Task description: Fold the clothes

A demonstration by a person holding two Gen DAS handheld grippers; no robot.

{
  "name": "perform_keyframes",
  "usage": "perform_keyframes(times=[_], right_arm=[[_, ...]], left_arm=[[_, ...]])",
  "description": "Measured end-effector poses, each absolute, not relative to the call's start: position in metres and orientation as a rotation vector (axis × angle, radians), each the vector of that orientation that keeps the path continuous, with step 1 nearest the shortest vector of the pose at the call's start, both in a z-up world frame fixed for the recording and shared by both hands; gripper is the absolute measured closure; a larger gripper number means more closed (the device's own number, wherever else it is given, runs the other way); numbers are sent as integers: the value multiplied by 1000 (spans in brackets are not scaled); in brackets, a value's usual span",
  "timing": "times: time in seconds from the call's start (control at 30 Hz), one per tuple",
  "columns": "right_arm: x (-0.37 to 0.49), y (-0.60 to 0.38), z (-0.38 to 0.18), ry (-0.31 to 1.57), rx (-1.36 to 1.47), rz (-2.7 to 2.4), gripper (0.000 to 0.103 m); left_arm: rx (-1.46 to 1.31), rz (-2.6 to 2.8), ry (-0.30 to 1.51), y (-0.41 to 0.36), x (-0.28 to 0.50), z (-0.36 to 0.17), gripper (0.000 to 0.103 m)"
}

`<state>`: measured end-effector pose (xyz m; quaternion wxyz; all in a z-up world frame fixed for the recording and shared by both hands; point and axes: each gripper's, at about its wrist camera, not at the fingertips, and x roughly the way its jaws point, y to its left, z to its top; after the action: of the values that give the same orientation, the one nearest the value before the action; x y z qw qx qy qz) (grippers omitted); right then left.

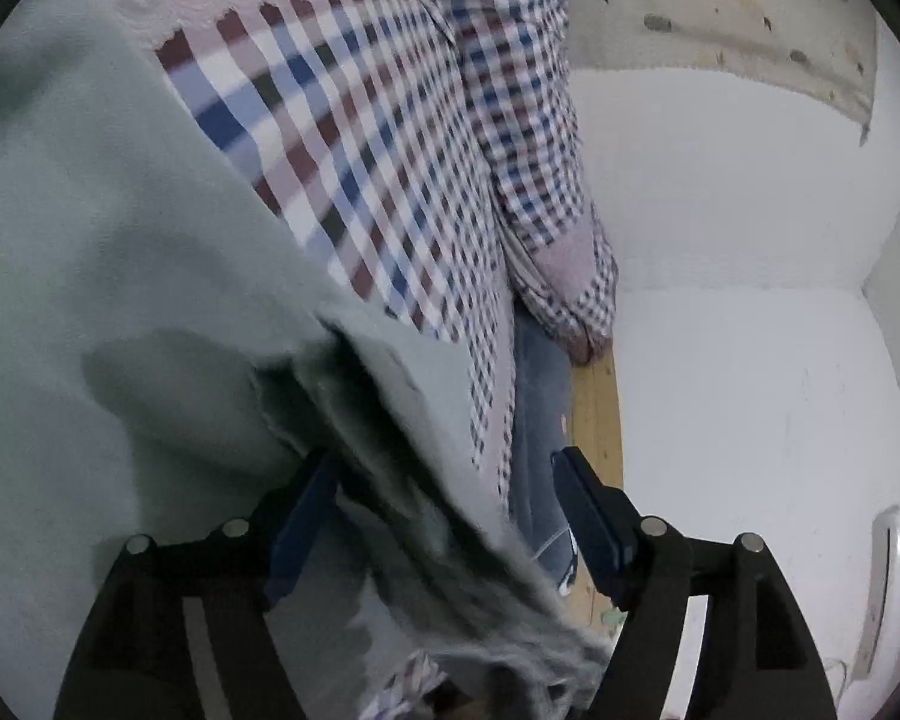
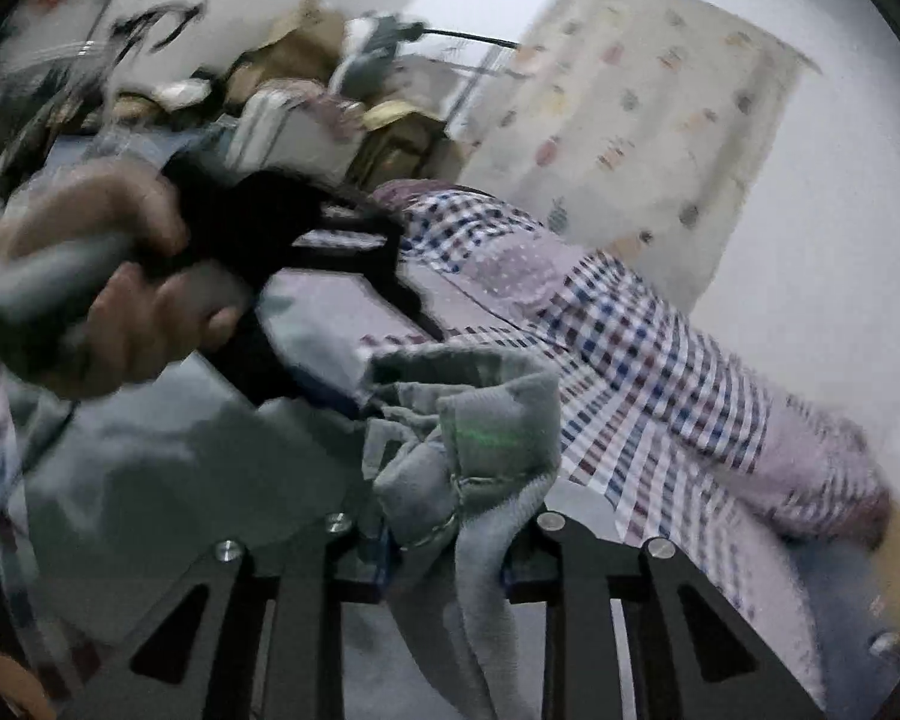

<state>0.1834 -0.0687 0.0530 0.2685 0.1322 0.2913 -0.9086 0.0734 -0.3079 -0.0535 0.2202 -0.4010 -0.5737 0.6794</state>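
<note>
The right gripper (image 2: 444,546) pinches a bunched grey hem of the one pale green garment (image 1: 90,240), probably to lift that edge for a fold. The left gripper (image 1: 444,516) stands open, cloth draped loosely between its fingers. Beyond lies one checked bedspread (image 1: 354,168), with one patterned curtain (image 2: 648,114) farthest back.
</note>
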Motion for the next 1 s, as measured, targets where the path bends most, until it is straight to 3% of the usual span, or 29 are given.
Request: perform_keyframes(times=[0.27, 0.4, 0.87, 0.97, 1.0], right_arm=[[162, -49, 77, 681, 371, -2487, 78], [169, -54, 76, 718, 333, -2466, 79], [218, -59, 39, 941, 248, -2281, 80], [216, -53, 39, 911, 270, -2294, 81], [214, -51, 41, 894, 278, -2302, 81]], left_arm=[[-1136, 1831, -1488, -293, 79, -48, 25], [-1159, 1789, -1503, -281, 67, -60, 20], [-1069, 1810, -1594, -273, 51, -74, 20], [-1042, 1825, -1593, -276, 48, -74, 23], [-1029, 1837, -1595, -276, 48, -75, 29]])
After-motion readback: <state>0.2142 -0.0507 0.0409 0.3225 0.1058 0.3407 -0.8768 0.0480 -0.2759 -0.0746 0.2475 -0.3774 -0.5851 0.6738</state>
